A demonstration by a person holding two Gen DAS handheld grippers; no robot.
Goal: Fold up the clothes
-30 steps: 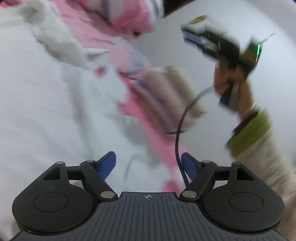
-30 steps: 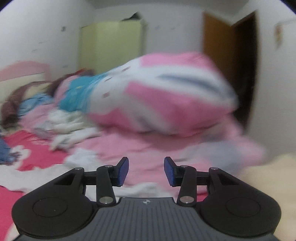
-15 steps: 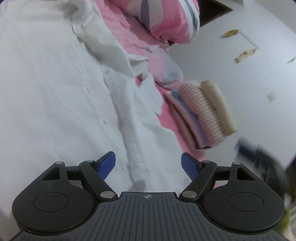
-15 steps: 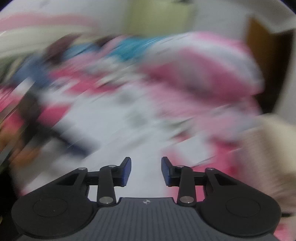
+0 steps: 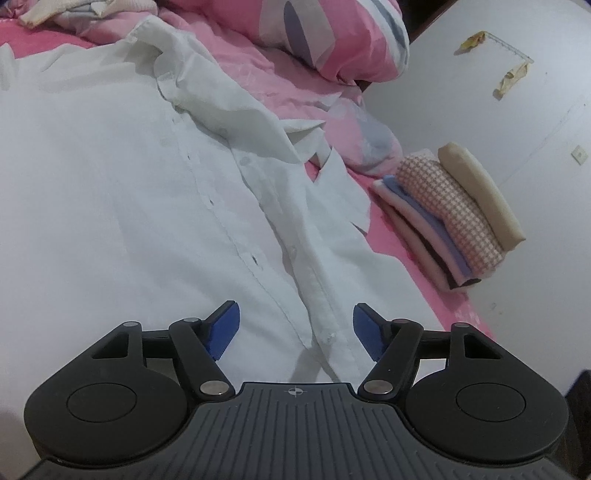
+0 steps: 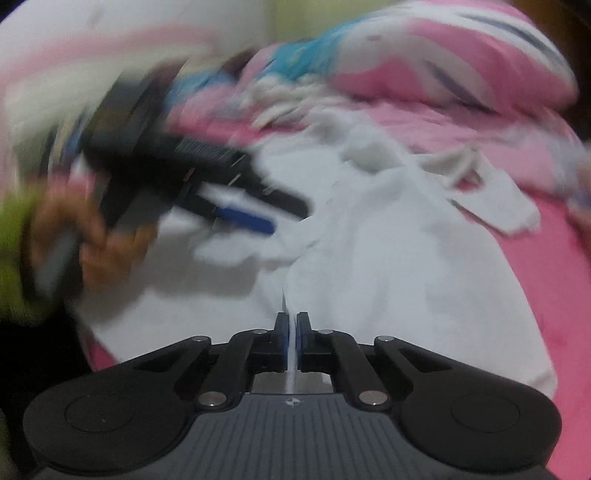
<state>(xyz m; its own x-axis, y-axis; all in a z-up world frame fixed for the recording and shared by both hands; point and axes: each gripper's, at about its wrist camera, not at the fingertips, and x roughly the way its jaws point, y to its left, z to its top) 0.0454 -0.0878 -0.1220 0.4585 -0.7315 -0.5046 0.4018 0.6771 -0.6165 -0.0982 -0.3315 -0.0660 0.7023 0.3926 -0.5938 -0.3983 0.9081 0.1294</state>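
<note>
White shirt (image 5: 155, 192) lies spread across the pink bed (image 5: 402, 236), button placket up. Right gripper (image 6: 292, 341) has its jaws pinched on the shirt's near edge; left gripper (image 5: 293, 328) hovers over it, jaws spread wide. Folded stack (image 5: 450, 214) sits far right.

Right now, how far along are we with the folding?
Done: a stack of folded clothes sits at the bed's edge. In hand: the white shirt lies spread out, unbuttoned and unfolded; the right gripper is shut on its edge, while the left gripper hovers open above the placket. Left: folding this shirt, plus the crumpled clothes beyond its collar.
</note>
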